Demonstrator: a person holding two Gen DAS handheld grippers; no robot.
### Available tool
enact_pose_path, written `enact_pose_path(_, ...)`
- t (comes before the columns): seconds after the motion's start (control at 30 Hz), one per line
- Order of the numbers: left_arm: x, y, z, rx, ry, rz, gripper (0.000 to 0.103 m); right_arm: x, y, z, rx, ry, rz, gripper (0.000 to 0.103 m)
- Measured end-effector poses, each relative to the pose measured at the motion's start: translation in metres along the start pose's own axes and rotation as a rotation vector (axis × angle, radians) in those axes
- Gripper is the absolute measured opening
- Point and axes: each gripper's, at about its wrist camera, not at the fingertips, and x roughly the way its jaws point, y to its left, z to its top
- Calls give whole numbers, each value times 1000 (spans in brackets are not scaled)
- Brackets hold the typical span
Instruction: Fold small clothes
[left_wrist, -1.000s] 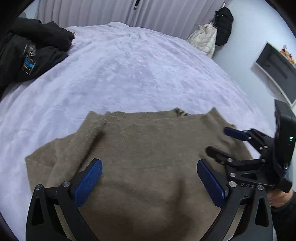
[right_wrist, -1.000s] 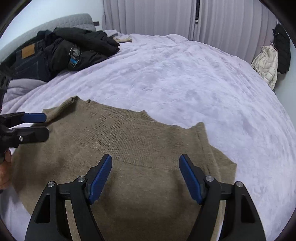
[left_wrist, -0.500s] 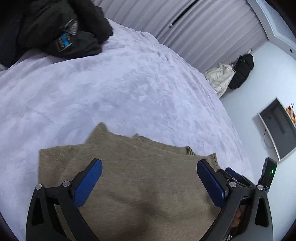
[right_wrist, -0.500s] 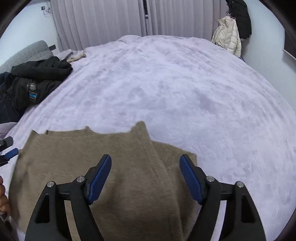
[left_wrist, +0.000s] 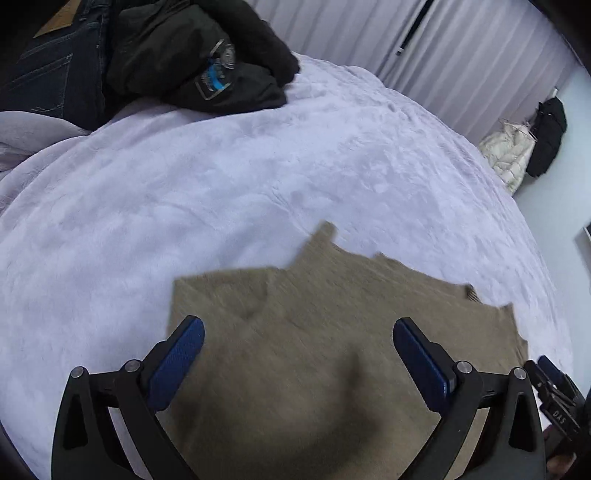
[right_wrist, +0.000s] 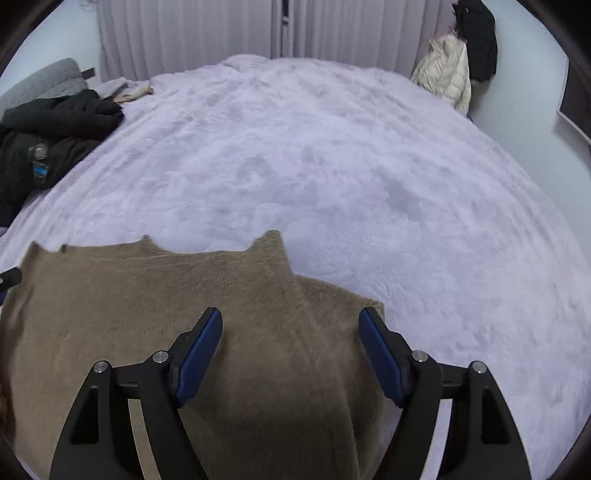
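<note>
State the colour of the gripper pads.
Blue pads, clearest in the right wrist view.

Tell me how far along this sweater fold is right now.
Done: the tan sweater lies on the lavender blanket, apparently partly folded, with layered edges showing at its far side. In hand: nothing; the left gripper and right gripper hover over it, jaws open. Left: probably more folds; the dark clothes pile looks unfolded.

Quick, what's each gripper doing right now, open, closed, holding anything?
Left gripper: open, holding nothing, above the tan sweater.
Right gripper: open, holding nothing, also above the sweater.
</note>
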Motion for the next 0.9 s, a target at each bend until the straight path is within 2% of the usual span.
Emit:
enact_pose_path(0.07, -4, -38, -26, 100, 24, -33, 103, -15, 20, -14, -39, -2, 55, 79)
enact_pose_path(0.13, 3, -67, -47, 214, 46, -18, 103, -11, 48, -26, -86, 34, 98, 79)
enact_pose_path(0.17, 10, -72, -53, 249, 51, 30, 103, -4, 58, -31, -121, 54, 106, 79)
enact_pose_path(0.2, 13, -69, -56, 265, 46, 87, 103, 4, 67, -36, -160, 68, 79, 79)
enact_pose_path(0.23, 17, -57, -55, 255, 40, 126, 103, 12, 66, -41, -192, 67, 19, 78)
enact_pose_path(0.27, 15, -41, -52, 222, 32, 111, 103, 13, 56, -43, -176, 54, 2, 78)
enact_pose_path(0.37, 8, 3, -42, 137, 14, 95, 103, 9, -4, -43, 1, 58, -23, 78)
enact_pose_path(0.43, 8, 8, -43, 156, 37, 72, 103, 13, -27, -44, 35, 78, -42, 82)
enact_pose_path(0.47, 5, 4, -44, 173, 34, 95, 103, 14, -33, -47, 57, 95, -38, 86)
enact_pose_path(0.5, 0, -1, -46, 179, 29, 118, 103, 10, -34, -49, 79, 99, -30, 86)
enact_pose_path(0.53, -9, -7, -50, 169, 18, 131, 103, 1, -32, -51, 99, 95, -55, 86)
enact_pose_path(0.6, -30, -18, -61, 146, -7, 62, 103, -29, -18, -56, 92, 20, -72, 86)
enact_pose_path(0.67, -45, -33, -82, 142, -3, -22, 103, -56, 6, -65, 57, -39, -25, 87)
enact_pose_path(0.7, -49, -43, -95, 172, 7, -52, 103, -62, 23, -68, 25, -45, 6, 87)
enact_pose_path(0.73, -49, -51, -103, 206, 15, -57, 103, -67, 42, -76, -25, -47, 42, 87)
enact_pose_path(0.77, -47, -53, -112, 245, 14, -25, 103, -68, 63, -85, -93, -39, 72, 87)
enact_pose_path(0.83, -35, -35, -118, 257, 20, 102, 103, -61, 91, -101, -224, -11, 68, 87)
enact_pose_path(0.87, -33, -16, -118, 221, 29, 96, 103, -52, 94, -108, -257, 7, 33, 87)
enact_pose_path(0.9, -35, -1, -116, 180, 31, 48, 103, -41, 87, -110, -249, 29, 7, 87)
